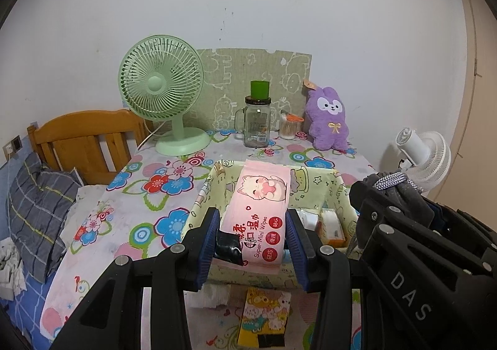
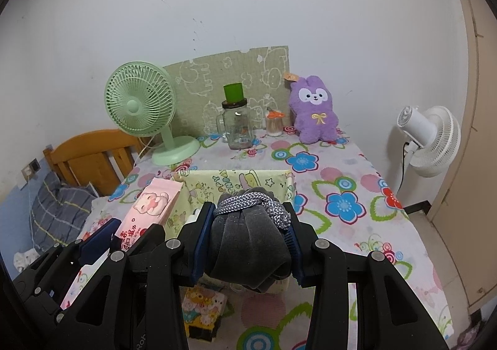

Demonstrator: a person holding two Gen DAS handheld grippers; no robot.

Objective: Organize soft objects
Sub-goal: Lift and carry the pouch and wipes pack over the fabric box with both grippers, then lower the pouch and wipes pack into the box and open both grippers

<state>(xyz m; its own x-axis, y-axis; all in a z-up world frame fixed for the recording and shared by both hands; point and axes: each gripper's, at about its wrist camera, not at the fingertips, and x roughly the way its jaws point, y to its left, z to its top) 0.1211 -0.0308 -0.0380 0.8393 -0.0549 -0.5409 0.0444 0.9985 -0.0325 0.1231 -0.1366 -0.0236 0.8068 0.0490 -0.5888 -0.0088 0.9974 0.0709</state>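
My left gripper (image 1: 252,227) is shut on a pink pack of wet wipes (image 1: 259,210) and holds it over the pale yellow fabric storage box (image 1: 323,185) in the middle of the table. My right gripper (image 2: 248,235) is shut on a grey drawstring pouch (image 2: 248,244) with a braided silver cord, held over the same box (image 2: 217,182). The pink pack also shows in the right wrist view (image 2: 149,210), and the right gripper with the pouch shows in the left wrist view (image 1: 391,185). A purple plush bunny (image 1: 329,120) sits at the table's back right. Small tissue packs (image 1: 330,225) lie inside the box.
A green desk fan (image 1: 161,95), a glass jar mug with a green cup on top (image 1: 256,120) and a cotton swab jar (image 1: 289,126) stand at the back. A cartoon-print box (image 1: 267,315) lies at the table's near edge. A white fan (image 2: 431,138) stands right; a bed lies left.
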